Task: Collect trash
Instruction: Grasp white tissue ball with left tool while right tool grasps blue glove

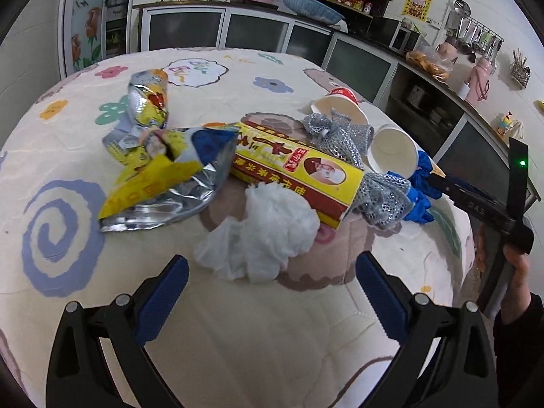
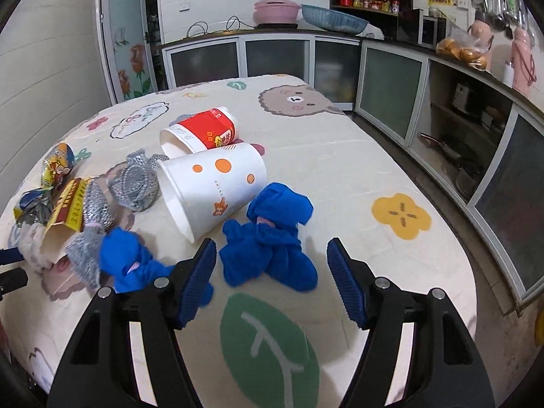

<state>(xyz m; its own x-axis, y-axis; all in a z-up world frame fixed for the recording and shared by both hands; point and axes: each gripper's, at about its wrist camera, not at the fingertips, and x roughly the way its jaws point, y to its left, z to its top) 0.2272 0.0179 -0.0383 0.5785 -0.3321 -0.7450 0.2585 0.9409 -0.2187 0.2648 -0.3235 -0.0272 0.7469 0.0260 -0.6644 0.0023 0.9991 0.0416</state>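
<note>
The left gripper hovers low over the tabletop with its blue-padded jaws spread wide and nothing between them. Just ahead of the jaws lies a crumpled white tissue wad. Touching the wad's far side is a long yellow and red cardboard box lying flat, and against the box's left end sits a torn yellow and silver foil snack bag, with a second crumpled foil wrapper beyond it toward the far left edge. At the box's right end and along its far side lie pieces of silver mesh cloth.

The right gripper is also held low near the right edge of the tabletop, jaws spread apart and empty. Between and just ahead of them lies a bunched bright blue cloth, and a second blue cloth bundle lies just to the left, partly behind the left finger. Touching the first blue cloth is a white paper cup with orange dots, tipped on its side with its mouth facing the left. Behind it lies a red and white paper cup, also on its side. The tabletop is covered by a cream quilted cloth with cartoon flower and bear prints.
</note>
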